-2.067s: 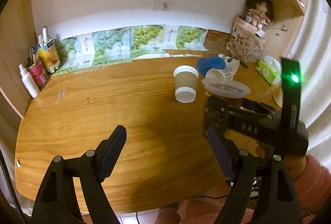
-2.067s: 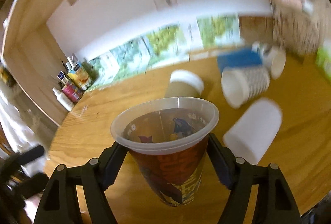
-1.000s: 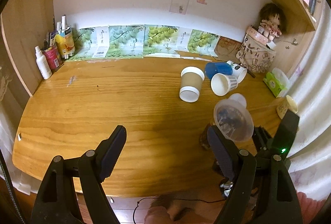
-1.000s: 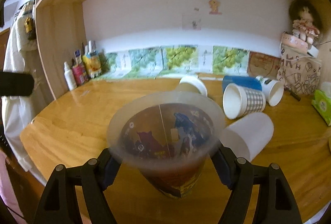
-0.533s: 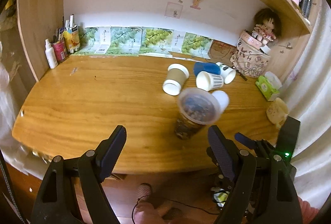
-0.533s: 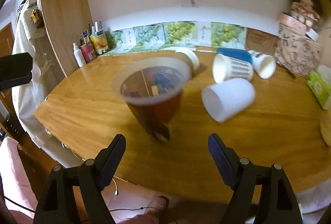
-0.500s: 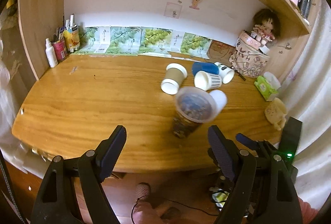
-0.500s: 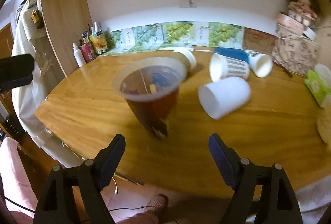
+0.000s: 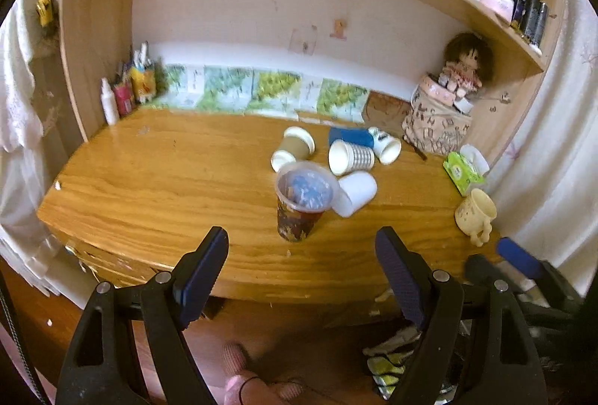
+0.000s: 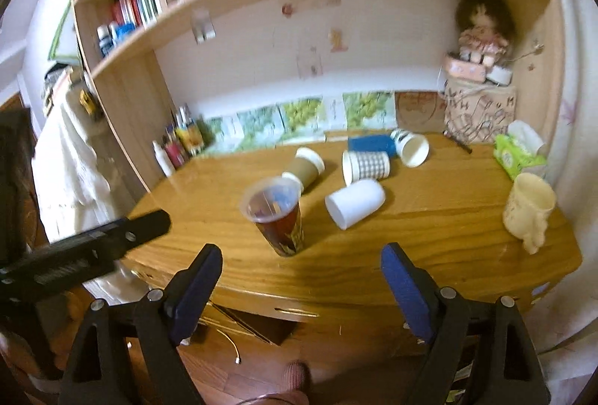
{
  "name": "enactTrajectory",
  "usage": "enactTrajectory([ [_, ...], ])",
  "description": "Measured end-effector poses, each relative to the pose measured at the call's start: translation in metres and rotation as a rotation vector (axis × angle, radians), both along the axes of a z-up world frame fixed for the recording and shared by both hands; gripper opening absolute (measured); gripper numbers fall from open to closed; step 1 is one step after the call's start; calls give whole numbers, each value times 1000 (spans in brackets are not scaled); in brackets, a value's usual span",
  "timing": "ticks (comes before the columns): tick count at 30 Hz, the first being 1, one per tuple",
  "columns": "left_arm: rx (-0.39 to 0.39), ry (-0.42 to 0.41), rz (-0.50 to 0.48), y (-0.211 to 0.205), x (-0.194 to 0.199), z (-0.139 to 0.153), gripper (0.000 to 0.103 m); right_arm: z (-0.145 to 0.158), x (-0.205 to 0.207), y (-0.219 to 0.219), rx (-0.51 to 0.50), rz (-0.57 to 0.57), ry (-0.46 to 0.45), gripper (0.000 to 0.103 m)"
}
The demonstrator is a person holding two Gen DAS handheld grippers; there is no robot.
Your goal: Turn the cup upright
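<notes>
A clear plastic cup with a dark red printed sleeve (image 9: 302, 199) stands upright near the front edge of the wooden desk (image 9: 168, 177); it also shows in the right wrist view (image 10: 276, 214). My left gripper (image 9: 302, 274) is open and empty, pulled back off the desk's front edge. My right gripper (image 10: 301, 285) is open and empty, also back from the front edge and apart from the cup.
Behind the cup lie a white cup (image 9: 357, 192), a checked cup (image 9: 349, 156), a brown paper cup (image 9: 295, 147), a blue cup (image 9: 351, 138) and a patterned cup (image 9: 387, 145). A cream mug (image 9: 474, 216), tissue pack (image 9: 463, 169), doll on a bag (image 9: 441, 121) and bottles (image 9: 127, 91) ring the desk.
The right gripper has opened and let go of the plastic cup, which now stands on the desk. Both grippers have drawn back and up from the desk.
</notes>
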State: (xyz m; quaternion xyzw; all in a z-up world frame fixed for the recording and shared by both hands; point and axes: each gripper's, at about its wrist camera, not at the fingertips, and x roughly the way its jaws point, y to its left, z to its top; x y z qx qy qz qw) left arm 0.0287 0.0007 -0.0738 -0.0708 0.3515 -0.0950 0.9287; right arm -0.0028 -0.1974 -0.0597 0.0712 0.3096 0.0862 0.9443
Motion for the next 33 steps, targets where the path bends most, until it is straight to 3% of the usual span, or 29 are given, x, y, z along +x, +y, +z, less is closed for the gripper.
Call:
enactTrajectory([
  [6, -10, -49, 36, -3, -15, 23, 96, 31, -25, -6, 24, -40, -68, 87],
  [10, 11, -154, 67, -4, -30, 37, 102, 37, -33, -6, 36, -42, -91, 87],
  [17, 26, -207, 135, -1, -44, 41, 102, 39, -44, 2, -37, -104, -115, 87],
  [33, 81, -260, 209, -6, -57, 48, 102, 44, -55, 3, -100, -93, -191, 87],
])
